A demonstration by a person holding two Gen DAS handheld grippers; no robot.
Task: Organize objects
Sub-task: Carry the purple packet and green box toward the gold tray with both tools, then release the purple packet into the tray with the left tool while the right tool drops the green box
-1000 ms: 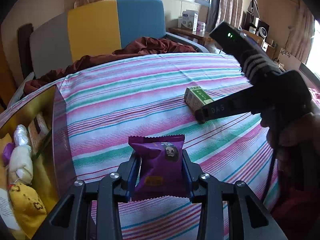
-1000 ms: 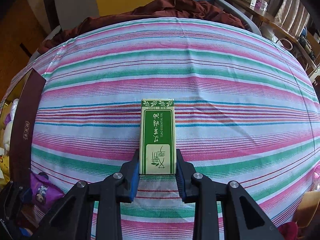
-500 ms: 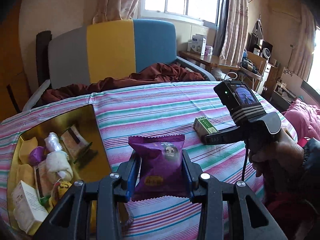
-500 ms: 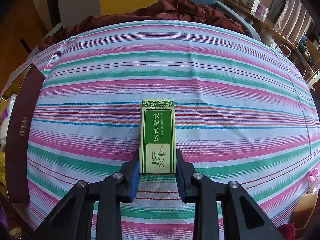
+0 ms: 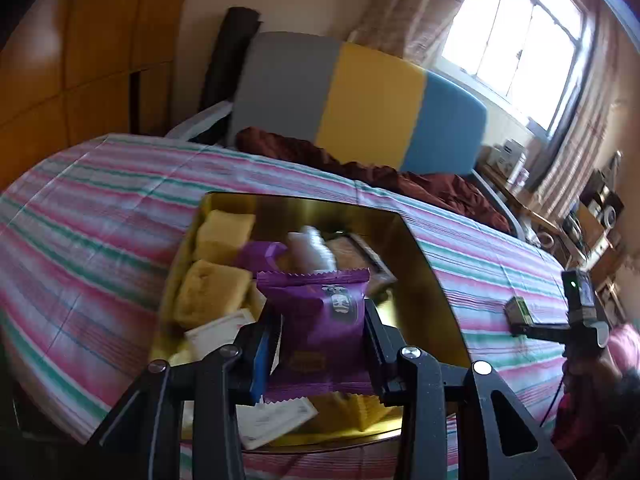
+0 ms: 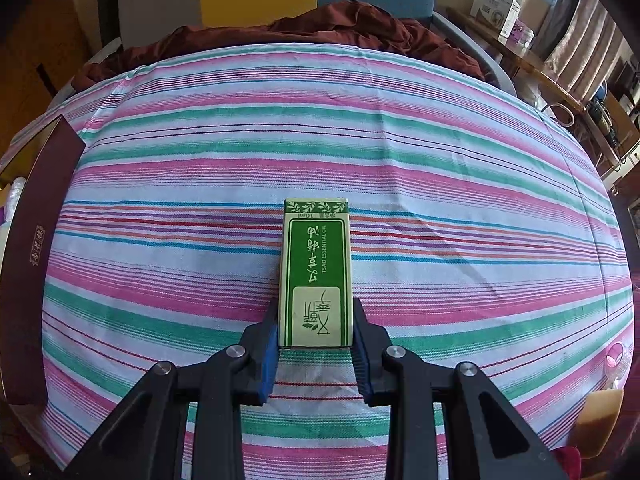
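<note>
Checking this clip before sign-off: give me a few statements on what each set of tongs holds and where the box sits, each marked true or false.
1. The left tongs are shut on a purple snack packet. True.
2. The right tongs are open and empty. False: they are shut on a green carton.
3. The gold box already holds several items. True.
4. The green carton lies inside the gold box. False: it is over the striped cloth, apart from the box.
5. The purple snack packet is in front of the box opening in the left wrist view. True.
</note>
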